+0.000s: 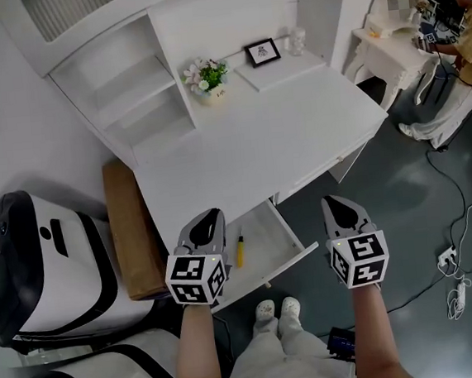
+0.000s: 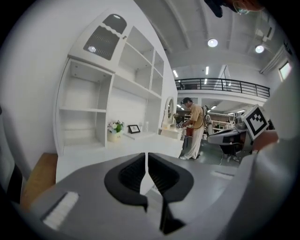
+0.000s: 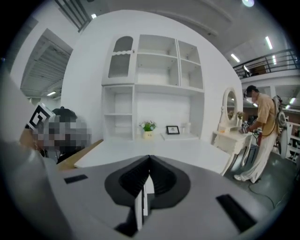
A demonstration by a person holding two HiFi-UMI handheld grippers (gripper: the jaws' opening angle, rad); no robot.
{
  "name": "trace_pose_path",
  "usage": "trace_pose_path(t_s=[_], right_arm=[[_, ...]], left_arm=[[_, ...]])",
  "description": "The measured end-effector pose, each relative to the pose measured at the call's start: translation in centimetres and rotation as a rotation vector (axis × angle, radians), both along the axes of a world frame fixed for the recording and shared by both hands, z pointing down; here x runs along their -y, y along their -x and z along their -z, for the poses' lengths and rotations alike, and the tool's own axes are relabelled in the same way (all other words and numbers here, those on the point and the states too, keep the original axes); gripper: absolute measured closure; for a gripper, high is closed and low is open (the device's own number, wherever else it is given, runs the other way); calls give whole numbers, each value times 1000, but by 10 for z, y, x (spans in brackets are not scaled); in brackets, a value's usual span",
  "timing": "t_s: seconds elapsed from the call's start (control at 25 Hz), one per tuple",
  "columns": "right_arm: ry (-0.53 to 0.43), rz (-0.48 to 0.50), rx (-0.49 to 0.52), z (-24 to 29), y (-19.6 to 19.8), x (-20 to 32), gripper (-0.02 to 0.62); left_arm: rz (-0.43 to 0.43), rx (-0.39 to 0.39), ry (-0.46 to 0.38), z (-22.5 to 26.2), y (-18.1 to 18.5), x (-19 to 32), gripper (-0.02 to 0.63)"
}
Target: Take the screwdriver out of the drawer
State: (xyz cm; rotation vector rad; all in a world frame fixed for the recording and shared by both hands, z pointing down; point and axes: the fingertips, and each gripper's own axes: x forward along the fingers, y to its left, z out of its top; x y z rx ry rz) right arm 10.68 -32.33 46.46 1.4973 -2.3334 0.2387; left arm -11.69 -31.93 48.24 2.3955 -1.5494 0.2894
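nearest the head camera: two forearms, each ending in a marker cube, carrying the left gripper and the right gripper side by side in front of the white desk.

item 1, left gripper. jaws together in its own view, only a hairline seam between the pads, nothing in them. it looks across the desk top toward the shelves, and i cannot see the task's thing from it.

item 2, right gripper. jaws likewise closed and empty. it has the same outlook over the desk, with no sight of the tool.

item 3, drawer. pulled open below the desk's front edge and lying between the two grippers in the head view.

item 4, screwdriver. yellow handle, lying flat on the drawer floor near the drawer's left side. its long axis runs front to back, roughly in line with the way the left gripper points. i cannot tell which end carries the tip.

relation i am steering by: the screwdriver lies just to the right of the left gripper's nose and below it, and is well apart from the right gripper. i judge the left to be the nearer hand. its jaws must part, shift right, dip into the drawer and close across the handle.
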Motion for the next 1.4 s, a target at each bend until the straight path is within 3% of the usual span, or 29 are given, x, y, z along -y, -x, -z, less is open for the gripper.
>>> trace_pose_path(t_s=[0.4, 0.68, 1.04, 1.4], right_arm=[[184, -44, 19, -81, -18, -9, 589], [249, -59, 18, -109, -25, -15, 589], [315, -77, 16, -143, -32, -23, 589], [378, -110, -2, -177, -43, -37, 589]], left_arm=[[-8, 10, 239, -98, -9, -13, 597], [-31, 20, 424, -155, -18, -19, 499], [-72, 53, 683, -235, -22, -30, 497], [-76, 123, 812, -299, -20, -29, 465]])
